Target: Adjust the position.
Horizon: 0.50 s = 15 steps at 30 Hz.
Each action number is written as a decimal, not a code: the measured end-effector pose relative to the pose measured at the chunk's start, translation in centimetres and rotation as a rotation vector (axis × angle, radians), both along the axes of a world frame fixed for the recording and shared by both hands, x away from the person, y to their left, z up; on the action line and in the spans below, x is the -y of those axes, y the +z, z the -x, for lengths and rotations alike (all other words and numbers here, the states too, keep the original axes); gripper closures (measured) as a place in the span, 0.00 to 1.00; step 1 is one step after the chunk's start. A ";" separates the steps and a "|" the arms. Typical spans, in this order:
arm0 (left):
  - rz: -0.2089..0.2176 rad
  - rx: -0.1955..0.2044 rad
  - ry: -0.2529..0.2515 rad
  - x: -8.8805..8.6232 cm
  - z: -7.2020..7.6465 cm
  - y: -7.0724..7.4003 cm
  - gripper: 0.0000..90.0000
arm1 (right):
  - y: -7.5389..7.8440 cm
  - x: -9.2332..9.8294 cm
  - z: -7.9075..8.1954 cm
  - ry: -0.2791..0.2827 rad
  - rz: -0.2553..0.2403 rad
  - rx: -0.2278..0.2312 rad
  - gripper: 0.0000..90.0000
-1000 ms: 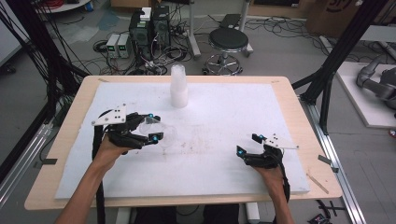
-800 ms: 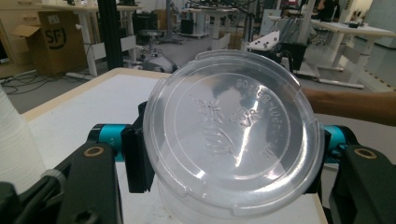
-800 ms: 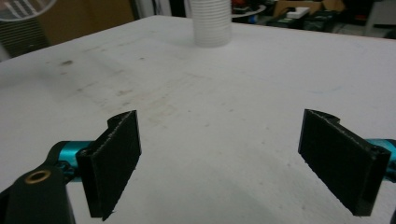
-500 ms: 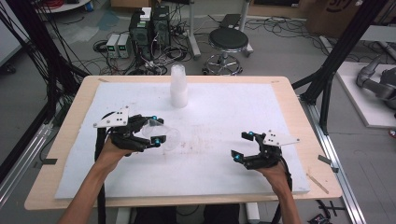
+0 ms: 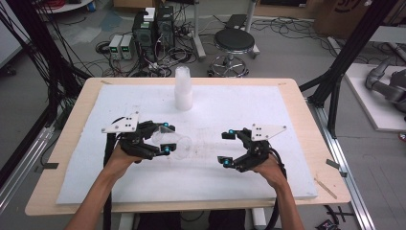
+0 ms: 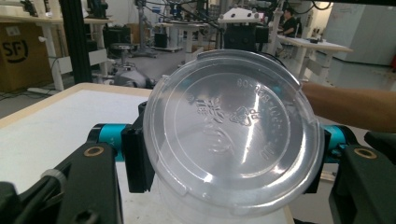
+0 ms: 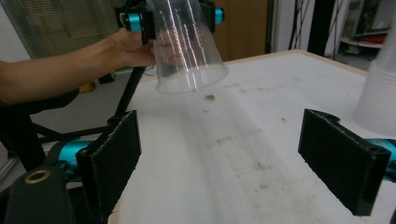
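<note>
Even, bright indoor light falls from overhead on my table [image 5: 297,182], and the white surface shows only faint, soft shadows under my hands. The high view is slightly soft overall — fine detail in the floor cables smears. In the left gripper view the clear cup [image 6: 233,135] sits sharp and close, catching white glare streaks across its embossed base, while the room behind goes hazy. In the right gripper view my tool [image 7: 233,154] is blurred at the bottom edges, and the cup's wall carries thin bright reflections — the background is dim and soft.
</note>
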State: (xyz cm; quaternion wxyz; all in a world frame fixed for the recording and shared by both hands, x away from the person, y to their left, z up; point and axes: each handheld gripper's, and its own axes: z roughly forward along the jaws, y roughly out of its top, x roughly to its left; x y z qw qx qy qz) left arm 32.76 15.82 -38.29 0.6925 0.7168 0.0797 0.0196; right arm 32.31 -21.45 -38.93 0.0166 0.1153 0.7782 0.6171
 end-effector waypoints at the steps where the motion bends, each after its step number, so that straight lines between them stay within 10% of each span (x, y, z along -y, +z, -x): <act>1: 0.004 -0.005 -0.002 0.2 0.0 0.0 0.42 | 0.0 -0.4 0.0 0.009 -0.009 0.002 0.15; 15: 0.014 0.001 -0.037 2.7 0.0 0.4 0.42 | 1.3 -5.7 -1.2 0.126 -0.013 0.020 0.15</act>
